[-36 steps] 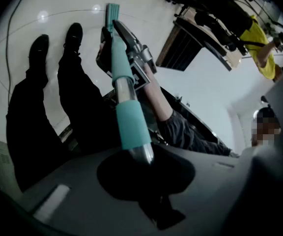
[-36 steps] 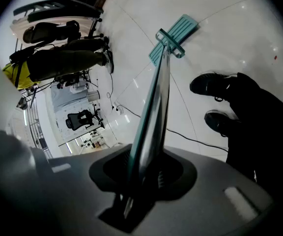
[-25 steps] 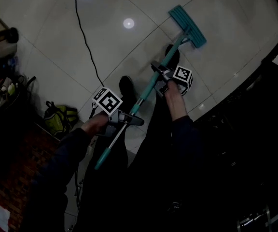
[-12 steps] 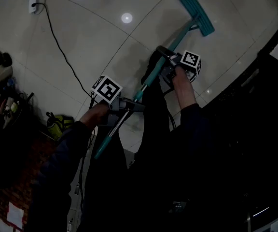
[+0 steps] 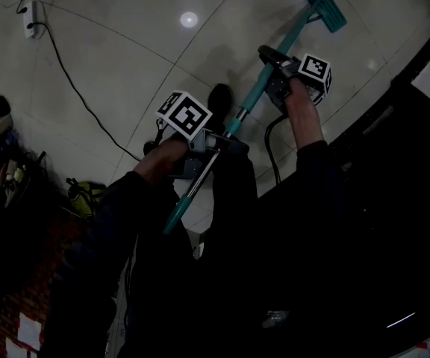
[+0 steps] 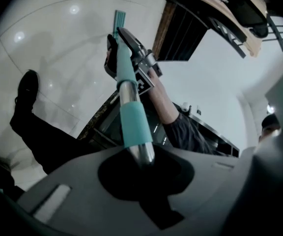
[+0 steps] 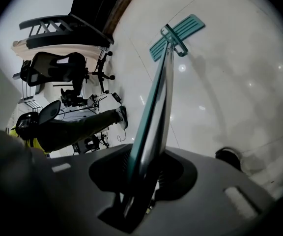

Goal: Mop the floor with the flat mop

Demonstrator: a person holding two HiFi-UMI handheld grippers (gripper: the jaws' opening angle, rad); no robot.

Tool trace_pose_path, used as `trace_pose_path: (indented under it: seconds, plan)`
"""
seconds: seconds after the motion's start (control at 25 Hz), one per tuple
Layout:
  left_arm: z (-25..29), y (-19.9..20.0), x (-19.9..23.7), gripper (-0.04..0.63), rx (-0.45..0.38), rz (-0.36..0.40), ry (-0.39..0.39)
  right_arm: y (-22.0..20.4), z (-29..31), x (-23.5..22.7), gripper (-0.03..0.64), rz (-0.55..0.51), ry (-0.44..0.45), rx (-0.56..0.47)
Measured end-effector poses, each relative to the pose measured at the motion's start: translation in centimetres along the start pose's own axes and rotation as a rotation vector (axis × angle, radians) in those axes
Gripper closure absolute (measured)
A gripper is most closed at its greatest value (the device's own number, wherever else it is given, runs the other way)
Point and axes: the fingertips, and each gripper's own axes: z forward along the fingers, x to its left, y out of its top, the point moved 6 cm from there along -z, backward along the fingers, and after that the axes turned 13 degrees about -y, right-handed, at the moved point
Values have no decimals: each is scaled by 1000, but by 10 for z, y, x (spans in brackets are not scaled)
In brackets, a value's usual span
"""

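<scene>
Both dark-sleeved arms reach forward and down over the floor (image 5: 125, 58). The left forearm is bent close to the body, and the right arm is stretched further ahead. The left claw (image 5: 213, 142) is clamped round the flat mop's handle (image 5: 254, 97) near its upper end, its jaws pressed on the bare metal just past the teal grip sleeve (image 6: 133, 124). The right claw (image 5: 273, 71) pinches the same handle further down the shaft, jaws tight against both sides of the tube. The handle slants from the person's left side out to the front right. The teal mop head (image 5: 321, 0) lies flat on the pale tiles, near the floor's edge along a dark unit (image 5: 394, 148). One black shoe (image 5: 219, 98) stands beside the shaft between the two claws
</scene>
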Motion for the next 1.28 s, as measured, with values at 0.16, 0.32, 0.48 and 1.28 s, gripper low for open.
trace_pose_path:
  seconds: [0.16,0.32,0.48,1.28]
  plan:
    - [-2,-2,-1,548,-3,3,-17,-2,1,4,488,-5,10,-8]
    - [-12,-41,1,549,12,0,-23,-41,-1,6,486,-24,15,-1]
    - [-45,-111,11,554,13,12,-12,-118,9,13,488,-50,36,14]
    - [-177,-411,111,548,-19,-33,-39,-457,72,-70,485,-30,10,98]
